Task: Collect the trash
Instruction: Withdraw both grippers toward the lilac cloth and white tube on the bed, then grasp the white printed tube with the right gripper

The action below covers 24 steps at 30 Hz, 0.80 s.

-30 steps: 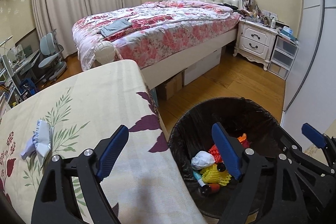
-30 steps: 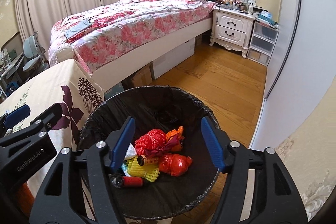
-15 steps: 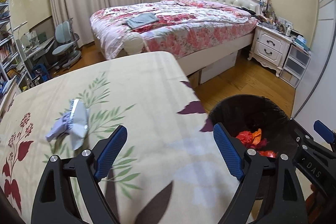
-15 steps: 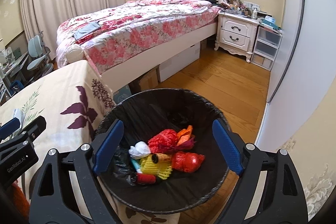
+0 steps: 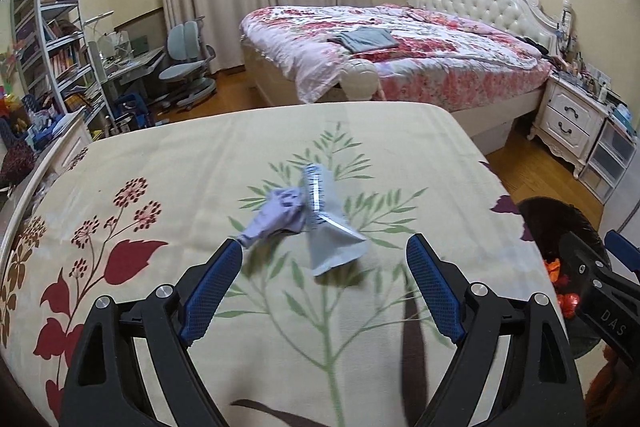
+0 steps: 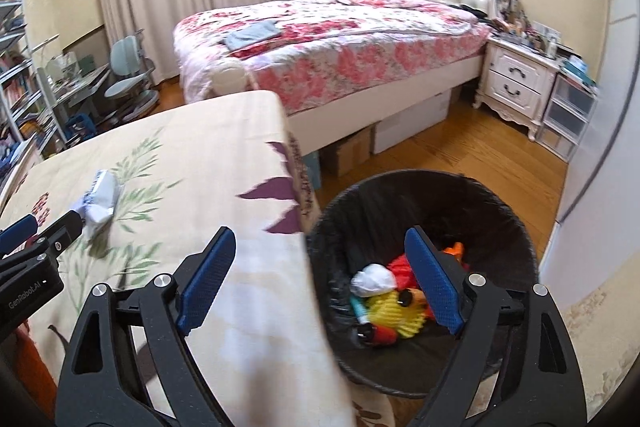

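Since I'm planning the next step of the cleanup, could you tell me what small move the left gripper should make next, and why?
Probably ease the left gripper forward and down over the crumpled wrapper. Its jaws are open and empty, and the wrapper lies on the floral cloth just ahead, not yet in the bin.

Both wrist views look down, sharing the bedspread (image 5: 400, 147).

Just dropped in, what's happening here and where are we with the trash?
A person is clearing trash with two handheld grippers. The left gripper, jaws open and empty, points at the crumpled wrappers lying on the floral tablecloth. The right gripper is open and empty too. The black bin already holds several pieces.
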### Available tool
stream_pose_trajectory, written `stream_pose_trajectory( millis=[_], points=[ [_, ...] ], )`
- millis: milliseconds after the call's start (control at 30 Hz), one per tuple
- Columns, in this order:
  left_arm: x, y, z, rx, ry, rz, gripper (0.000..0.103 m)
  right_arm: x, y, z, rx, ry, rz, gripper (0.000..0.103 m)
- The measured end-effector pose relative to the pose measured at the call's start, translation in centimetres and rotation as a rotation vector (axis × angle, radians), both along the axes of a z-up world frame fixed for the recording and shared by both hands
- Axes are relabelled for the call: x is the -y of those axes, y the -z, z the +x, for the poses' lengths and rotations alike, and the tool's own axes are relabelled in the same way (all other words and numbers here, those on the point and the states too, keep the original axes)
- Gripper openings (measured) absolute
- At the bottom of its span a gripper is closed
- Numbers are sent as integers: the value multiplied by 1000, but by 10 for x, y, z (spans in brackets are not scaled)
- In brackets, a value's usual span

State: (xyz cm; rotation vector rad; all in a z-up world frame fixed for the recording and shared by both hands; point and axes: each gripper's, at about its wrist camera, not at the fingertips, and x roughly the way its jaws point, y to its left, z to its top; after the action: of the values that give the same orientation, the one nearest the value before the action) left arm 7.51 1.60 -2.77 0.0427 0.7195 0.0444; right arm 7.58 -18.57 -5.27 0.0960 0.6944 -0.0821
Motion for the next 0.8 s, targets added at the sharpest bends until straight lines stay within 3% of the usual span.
stream_pose_trajectory(
  millis=[333,700,800],
  points=[
    [-84,9,-2,-27,-160,13,84,-80,-10,19,3,-178,-8,84],
    [-138,14,-3,-41,-257,7,84,-151,-3,41,-33,-301,-45,84],
    [-144,16,-4,-45,-263,2,84,-161,3,51,-63,-315,-41,76]
  ],
)
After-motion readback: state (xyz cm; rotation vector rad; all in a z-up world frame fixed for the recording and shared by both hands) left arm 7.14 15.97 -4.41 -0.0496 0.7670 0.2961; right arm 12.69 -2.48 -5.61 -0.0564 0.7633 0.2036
